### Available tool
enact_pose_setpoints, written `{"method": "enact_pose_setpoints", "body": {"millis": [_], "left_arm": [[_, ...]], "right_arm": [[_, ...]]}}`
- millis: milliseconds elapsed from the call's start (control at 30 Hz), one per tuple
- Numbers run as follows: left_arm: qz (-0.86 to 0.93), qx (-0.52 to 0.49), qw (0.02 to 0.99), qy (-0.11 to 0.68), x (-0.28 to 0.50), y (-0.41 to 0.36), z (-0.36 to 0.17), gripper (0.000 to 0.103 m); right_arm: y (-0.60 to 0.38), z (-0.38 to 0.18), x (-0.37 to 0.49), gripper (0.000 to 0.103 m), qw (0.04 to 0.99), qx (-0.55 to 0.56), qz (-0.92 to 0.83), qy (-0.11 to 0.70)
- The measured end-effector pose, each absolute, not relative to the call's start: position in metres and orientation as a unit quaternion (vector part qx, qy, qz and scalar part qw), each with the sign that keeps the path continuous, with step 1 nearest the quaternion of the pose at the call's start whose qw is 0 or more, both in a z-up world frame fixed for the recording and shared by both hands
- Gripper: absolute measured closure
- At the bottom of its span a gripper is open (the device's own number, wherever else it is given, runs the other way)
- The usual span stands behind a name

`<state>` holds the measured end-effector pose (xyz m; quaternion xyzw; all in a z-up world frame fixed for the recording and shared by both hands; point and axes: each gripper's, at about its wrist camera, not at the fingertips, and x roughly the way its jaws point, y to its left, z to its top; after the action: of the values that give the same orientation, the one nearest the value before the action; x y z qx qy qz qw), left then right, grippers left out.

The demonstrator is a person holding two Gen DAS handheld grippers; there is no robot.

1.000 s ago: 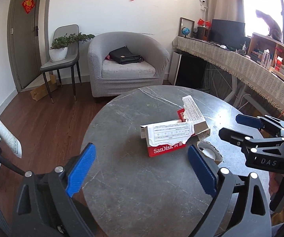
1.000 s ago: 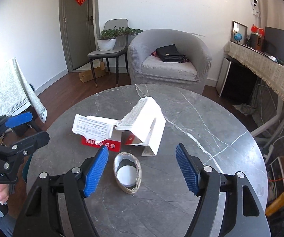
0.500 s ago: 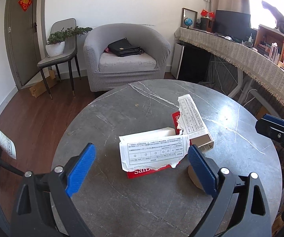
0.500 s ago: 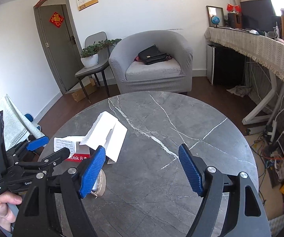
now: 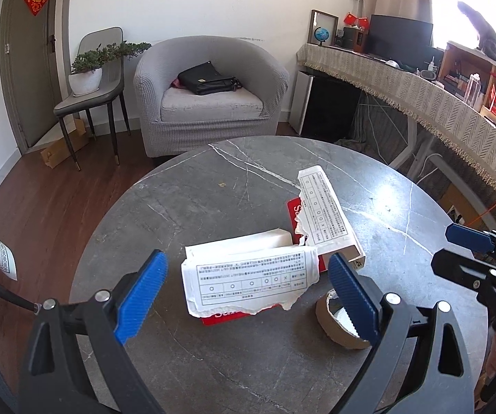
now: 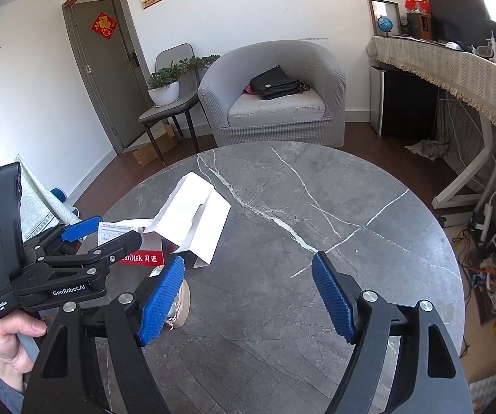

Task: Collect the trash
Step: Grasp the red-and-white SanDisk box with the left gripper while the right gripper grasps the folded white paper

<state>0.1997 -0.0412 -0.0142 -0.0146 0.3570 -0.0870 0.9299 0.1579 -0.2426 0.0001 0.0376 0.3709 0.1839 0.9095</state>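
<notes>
Left wrist view is showing the left gripper [image 5: 246, 284] with its jaws standing wide apart and gripping nothing, hovering over the round marble bench [image 5: 213, 186]. Between its blue pads, lying on the bench, is the torn red box [image 5: 248, 276] with its white printed label peeling. Just right of the box, partly behind the right pad, the brown tape roll [image 5: 337, 321] is lying flat. Beyond the roll, at the frame's right edge, the right gripper [image 5: 455, 248] is showing only in part.

Right wrist view is showing the right gripper [image 6: 248, 293] with jaws also spread, framing bare marble; the tape roll [image 6: 180, 305] is peeking out behind its left pad. Only here is a hand [image 6: 9, 341] appearing, holding the left gripper [image 6: 109, 234] over the torn red box [image 6: 178, 227].
</notes>
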Motion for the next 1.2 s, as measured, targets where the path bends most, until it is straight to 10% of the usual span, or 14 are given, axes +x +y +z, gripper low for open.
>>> {"method": "enact_pose_setpoints", "body": {"millis": [133,933,1200], "left_arm": [[-0.089,-0.018,0.928,0.361,0.203,-0.04,-0.017,0.022],[-0.107,-0.004,0.931,0.348,0.167,-0.014,-0.008,0.023],[-0.111,-0.017,0.938,0.329,0.153,0.003,-0.002,0.023]], "right_arm": [[-0.223,-0.007,0.154,0.026,0.903,-0.008,0.197,0.381],[-0.19,0.001,0.166,0.037,0.899,0.044,0.216,0.379],[-0.165,-0.002,0.191,0.021,0.893,0.06,0.21,0.393]]}}
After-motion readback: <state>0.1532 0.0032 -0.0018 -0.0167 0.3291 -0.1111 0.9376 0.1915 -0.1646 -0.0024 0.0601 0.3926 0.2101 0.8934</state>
